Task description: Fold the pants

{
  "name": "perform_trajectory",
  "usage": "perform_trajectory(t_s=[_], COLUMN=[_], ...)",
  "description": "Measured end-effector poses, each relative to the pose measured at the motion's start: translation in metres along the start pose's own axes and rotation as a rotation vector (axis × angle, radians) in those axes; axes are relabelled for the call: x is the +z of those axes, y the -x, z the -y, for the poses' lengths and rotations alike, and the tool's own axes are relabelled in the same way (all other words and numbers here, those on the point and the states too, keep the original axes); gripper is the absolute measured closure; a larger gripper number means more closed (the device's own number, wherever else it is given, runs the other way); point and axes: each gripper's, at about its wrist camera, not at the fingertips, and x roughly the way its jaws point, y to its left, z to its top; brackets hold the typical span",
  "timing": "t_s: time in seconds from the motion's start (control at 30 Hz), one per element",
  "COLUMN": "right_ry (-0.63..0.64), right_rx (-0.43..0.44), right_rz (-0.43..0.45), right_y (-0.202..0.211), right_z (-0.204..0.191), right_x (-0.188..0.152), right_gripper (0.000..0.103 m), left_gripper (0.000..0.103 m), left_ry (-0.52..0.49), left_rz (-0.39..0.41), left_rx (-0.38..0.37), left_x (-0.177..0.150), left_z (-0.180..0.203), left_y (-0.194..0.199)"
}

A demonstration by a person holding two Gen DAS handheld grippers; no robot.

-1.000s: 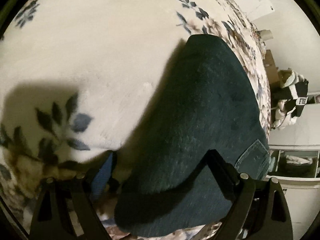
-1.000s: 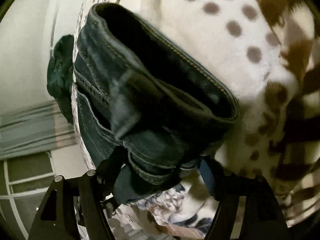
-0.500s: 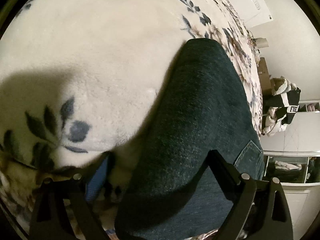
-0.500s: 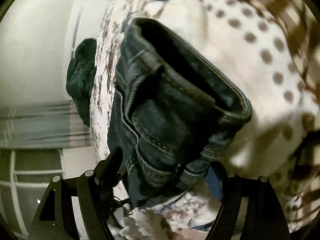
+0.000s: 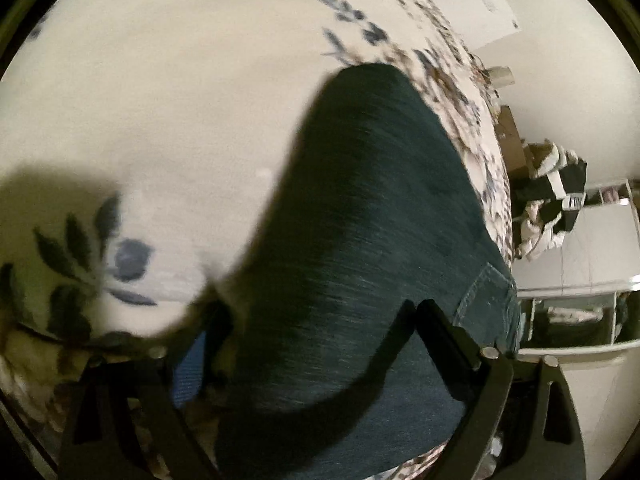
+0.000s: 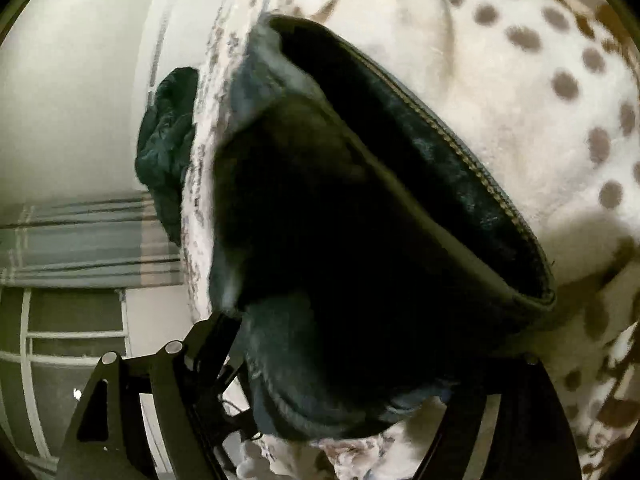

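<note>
On a cream fleece blanket point(image 5: 168, 120) printed with dark leaves and blue flowers lie the dark blue denim pants point(image 5: 372, 240), folded into a thick bundle that runs from the near edge of the left wrist view toward the far right. A stitched back pocket point(image 5: 486, 304) shows on their right side. The left gripper point(image 5: 316, 328) straddles the near end of the bundle: its left finger, with a blue pad point(image 5: 190, 364), sits against the blanket just left of the denim, and its right finger point(image 5: 448, 340) lies on top of the cloth. Its jaws are closing with the pants between them, though the picture is blurred and does not show the pads pressing the fabric. Beyond the bed's right edge, a pile of black and white clothing point(image 5: 556, 204) sits beside white shelving point(image 5: 580, 320).

From the right wrist view, the pants point(image 6: 360, 220) fill the middle, with a hem edged in tan stitching point(image 6: 460, 152) running along the right side against a cream blanket with brown spots point(image 6: 560, 80). The right gripper point(image 6: 344, 360) has the near end of the bundle between its fingers; its jaws are opening, and the left finger point(image 6: 208, 340) stands just clear of the denim, while the right finger is mostly hidden by cloth. At far left, a dark green garment point(image 6: 168, 140) hangs off the bed's edge before a pale wall point(image 6: 80, 80).
</note>
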Motion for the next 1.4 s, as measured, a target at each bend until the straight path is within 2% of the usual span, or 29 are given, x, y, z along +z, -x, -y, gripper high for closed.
perform_trajectory(t_s=[0.03, 0.1, 0.17, 0.33, 0.4, 0.6, 0.7, 0.73, 1.03, 1.23, 1.4], right_ry=[0.005, 0.031, 0.033, 0.097, 0.115, 0.15, 0.169, 0.17, 0.175, 0.156, 0.144], right_rx=[-0.014, -0.058, -0.069, -0.114, -0.118, -0.128, -0.136, -0.132, -0.077, -0.079, -0.106], right_rz=[0.003, 0.015, 0.021, 0.033, 0.038, 0.03, 0.03, 0.029, 0.071, 0.106, 0.139], right_y=[-0.003, -0.007, -0.007, -0.004, 0.001, 0.02, 0.046, 0.06, 0.115, 0.136, 0.135], right_z=[-0.003, -0.013, -0.015, -0.037, -0.048, -0.074, -0.083, -0.073, -0.104, -0.12, -0.125], right_x=[0.001, 0.001, 0.0, -0.012, -0.013, -0.018, -0.025, -0.035, -0.035, -0.054, -0.078], right_gripper=[0.021, 0.034, 0.048, 0.058, 0.059, 0.062, 0.062, 0.062, 0.063, 0.063, 0.063], left_gripper=[0.036, 0.05, 0.06, 0.068, 0.072, 0.073, 0.073, 0.073, 0.073, 0.073, 0.073], left_ry=[-0.011, -0.003, 0.029, 0.02, 0.014, -0.038, -0.058, -0.065, -0.134, -0.157, -0.16], left_rz=[0.006, 0.025, 0.046, 0.089, 0.103, 0.099, 0.1, 0.103, 0.144, 0.108, 0.06], left_rx=[0.012, 0.021, 0.001, 0.005, -0.006, 0.001, 0.001, 0.001, -0.024, -0.044, -0.048], left_x=[-0.001, -0.004, -0.006, -0.016, -0.019, -0.032, -0.037, -0.037, -0.004, 0.0, 0.003], left_z=[0.003, 0.003, 0.0, 0.015, 0.024, 0.048, 0.062, 0.066, 0.117, 0.111, 0.094], left_y=[0.001, 0.008, 0.018, 0.045, 0.059, 0.088, 0.1, 0.104, 0.142, 0.156, 0.171])
